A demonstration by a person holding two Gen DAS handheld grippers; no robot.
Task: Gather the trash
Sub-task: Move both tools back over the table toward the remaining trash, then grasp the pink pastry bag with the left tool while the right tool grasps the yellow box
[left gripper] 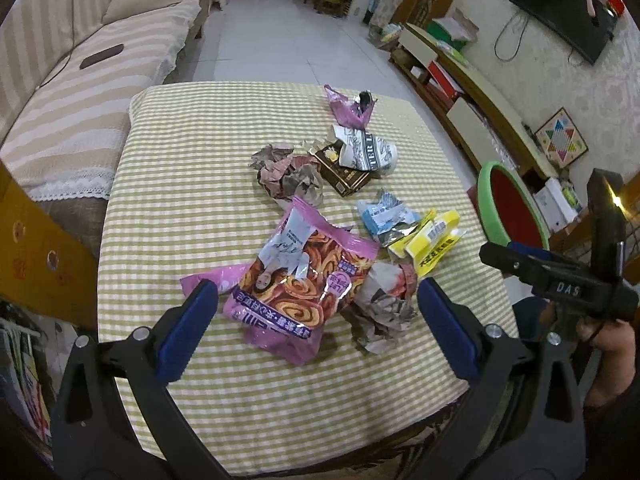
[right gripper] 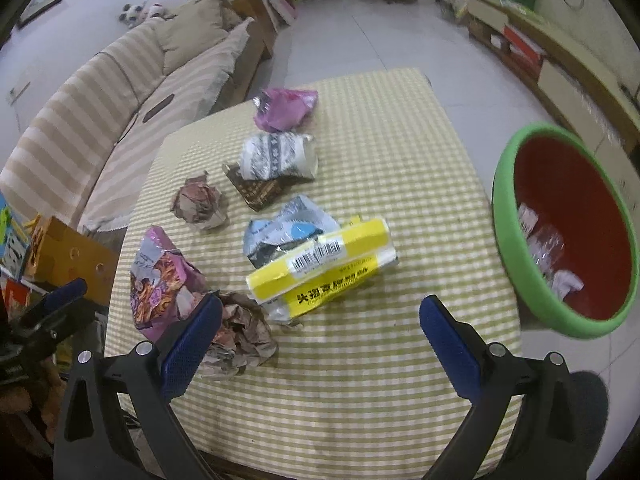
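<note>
Trash lies scattered on a green-checked table [left gripper: 200,184] [right gripper: 400,160]. My left gripper [left gripper: 318,312] is open, its blue pads either side of a pink snack bag [left gripper: 304,276] [right gripper: 160,276] and a crumpled paper ball [left gripper: 382,308] [right gripper: 240,332]. My right gripper [right gripper: 320,320] is open over the table's near part, just short of a yellow packet [right gripper: 324,268] [left gripper: 430,240]. A blue-white wrapper [left gripper: 380,216] [right gripper: 288,228], a second paper ball [left gripper: 288,174] [right gripper: 200,204], a brown box [left gripper: 344,172] [right gripper: 256,192], a printed paper cup [left gripper: 368,152] [right gripper: 280,156] and a purple wrapper [left gripper: 350,106] [right gripper: 286,108] lie farther back.
A green-rimmed red bin [right gripper: 568,232] [left gripper: 512,204] stands off the table's right edge with some wrappers inside. A striped sofa [left gripper: 80,92] [right gripper: 120,100] runs along the left. A low cabinet [left gripper: 472,92] lines the right wall. White tiled floor [left gripper: 288,32] lies beyond the table.
</note>
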